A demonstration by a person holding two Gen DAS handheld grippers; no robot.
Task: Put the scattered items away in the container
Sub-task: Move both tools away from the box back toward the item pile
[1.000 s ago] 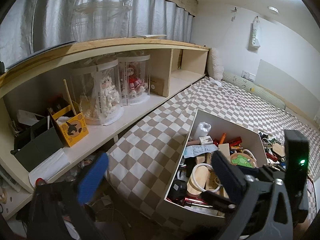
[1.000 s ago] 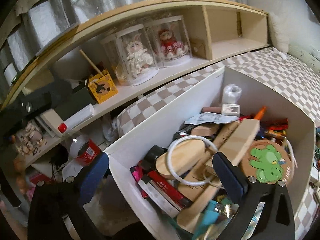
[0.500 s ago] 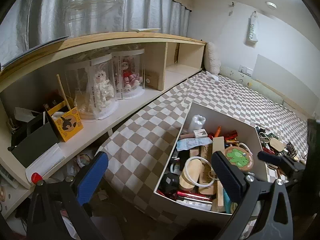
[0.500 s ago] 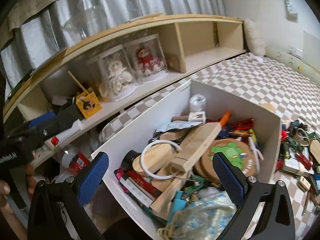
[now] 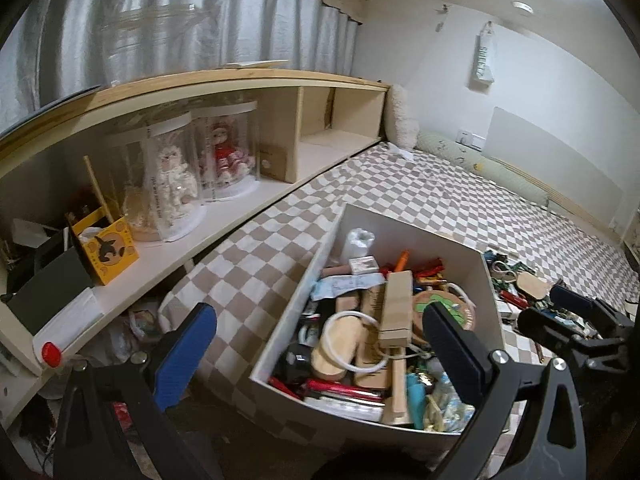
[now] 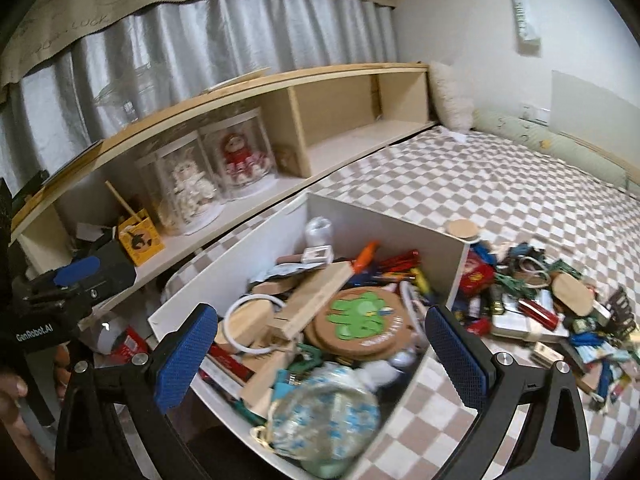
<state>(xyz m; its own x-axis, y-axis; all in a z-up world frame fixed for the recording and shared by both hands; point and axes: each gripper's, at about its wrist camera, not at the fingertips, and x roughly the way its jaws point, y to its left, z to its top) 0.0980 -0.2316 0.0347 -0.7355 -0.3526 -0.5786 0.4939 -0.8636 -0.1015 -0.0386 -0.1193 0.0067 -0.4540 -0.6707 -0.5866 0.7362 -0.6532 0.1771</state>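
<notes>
A white open box (image 5: pixel 296 312) sits on the checkered bed, crammed with a wooden block (image 5: pixel 396 304), a green-printed round coaster (image 5: pixel 440 308), a white ring (image 5: pixel 352 340) and several small items. My left gripper (image 5: pixel 320 356) hangs open above the box's near end, holding nothing. In the right wrist view my right gripper (image 6: pixel 320 356) is open too, over the box (image 6: pixel 224 276), above a clear bag (image 6: pixel 324 412) and the coaster (image 6: pixel 360 320). A heap of scattered items (image 6: pixel 540 304) lies on the bed just right of the box.
A long wooden shelf (image 5: pixel 240 80) runs along the left with two clear doll cases (image 5: pixel 176 184) and a yellow carton (image 5: pixel 106 250). A round wooden lid (image 6: pixel 462 228) lies past the box's far corner. The checkered bed (image 6: pixel 500 184) stretches beyond.
Both grippers have drawn back and up from the box. The right gripper has swung rightward, off the box in the left view, bringing the scattered heap into its own view.
</notes>
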